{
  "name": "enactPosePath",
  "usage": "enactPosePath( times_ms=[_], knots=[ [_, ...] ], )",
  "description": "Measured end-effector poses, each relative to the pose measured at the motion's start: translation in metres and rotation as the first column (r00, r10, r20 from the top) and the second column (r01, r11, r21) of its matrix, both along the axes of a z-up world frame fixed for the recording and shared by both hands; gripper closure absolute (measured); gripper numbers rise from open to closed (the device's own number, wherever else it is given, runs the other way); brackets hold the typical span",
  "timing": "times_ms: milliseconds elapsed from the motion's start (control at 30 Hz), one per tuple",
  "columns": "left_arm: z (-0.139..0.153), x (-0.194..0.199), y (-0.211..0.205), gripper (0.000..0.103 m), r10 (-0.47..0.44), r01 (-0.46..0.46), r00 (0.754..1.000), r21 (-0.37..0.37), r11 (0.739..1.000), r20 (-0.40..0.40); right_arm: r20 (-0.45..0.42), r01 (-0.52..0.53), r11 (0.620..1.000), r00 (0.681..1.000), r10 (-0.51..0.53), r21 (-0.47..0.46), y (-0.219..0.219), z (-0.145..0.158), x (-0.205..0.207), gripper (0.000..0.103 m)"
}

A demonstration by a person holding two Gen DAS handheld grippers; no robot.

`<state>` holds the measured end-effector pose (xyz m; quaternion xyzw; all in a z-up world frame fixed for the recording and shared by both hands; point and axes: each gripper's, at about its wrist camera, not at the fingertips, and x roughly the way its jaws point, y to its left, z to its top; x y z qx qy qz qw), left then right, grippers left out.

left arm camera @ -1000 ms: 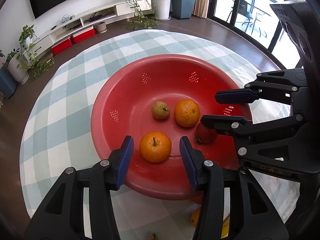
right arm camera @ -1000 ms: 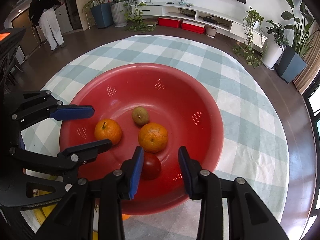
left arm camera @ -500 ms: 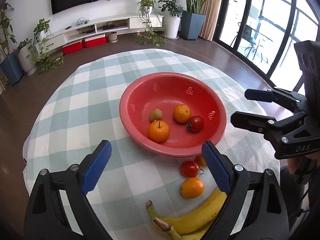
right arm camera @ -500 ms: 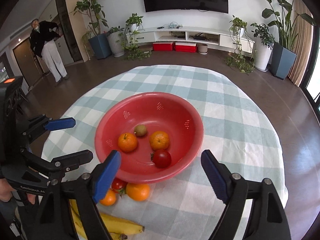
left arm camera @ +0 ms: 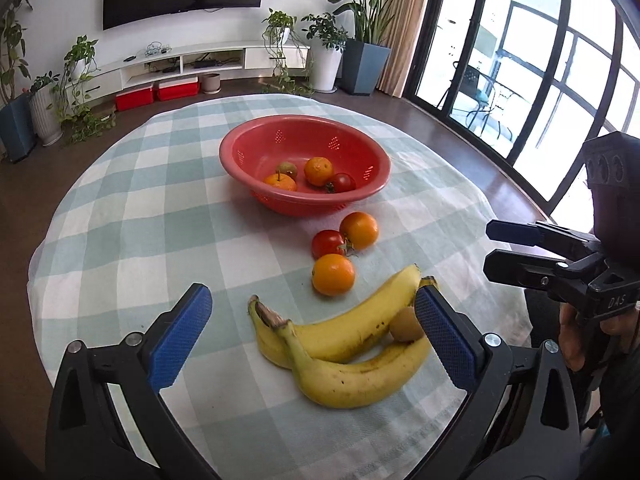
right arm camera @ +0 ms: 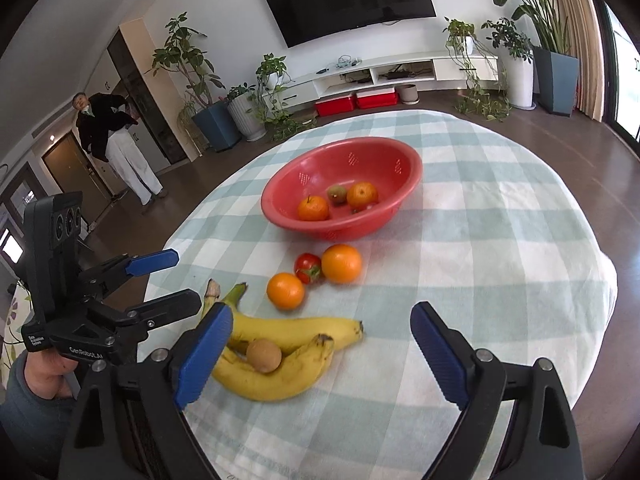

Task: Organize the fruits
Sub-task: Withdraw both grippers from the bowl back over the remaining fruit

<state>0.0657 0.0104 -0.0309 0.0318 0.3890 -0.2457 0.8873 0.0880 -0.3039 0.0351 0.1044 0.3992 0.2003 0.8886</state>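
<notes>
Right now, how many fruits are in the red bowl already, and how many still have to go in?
Done: the red bowl holds four fruits: two oranges, a tomato and a small brownish fruit.

In hand: nothing. The left tool and right tool are both open and empty.

Left on the tablecloth: two oranges, a tomato, two bananas and a small brown fruit.

Both held apart and level, side by side. Left gripper (left arm camera: 312, 338) spread wide, blue pads (left arm camera: 180, 336) far apart (nothing between the fingers). Right gripper (right arm camera: 322, 354) likewise gaping, gripped from below by a bare hand (left arm camera: 572, 336).
</notes>
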Motion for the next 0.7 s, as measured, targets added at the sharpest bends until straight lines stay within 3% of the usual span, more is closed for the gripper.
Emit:
enactPosePath(
  times_ms=[100, 267, 700],
  knots=[
    [-0.004, -0.014, -0.001, 0.000, -0.004, 0.004, 1.000, 0.002, 1.000, 0.002, -0.001, -0.006, 1.000, 1.000, 0.006, -0.014, 0.005, -0.006, -0.013, 0.010],
    [-0.008, -0.017, 0.010, 0.000, 0.048, -0.049, 0.997, -0.006, 0.999, -0.065, 0.004, -0.032, 0.996, 0.999, 0.032, -0.087, 0.020, -0.011, -0.023, 0.010],
    [0.008, -0.021, 0.047, 0.000, 0.114, -0.117, 0.991, -0.049, 0.992, -0.064, -0.024, -0.143, 0.970, 0.990, 0.141, -0.195, 0.054, -0.017, -0.019, 0.034]
  ],
)
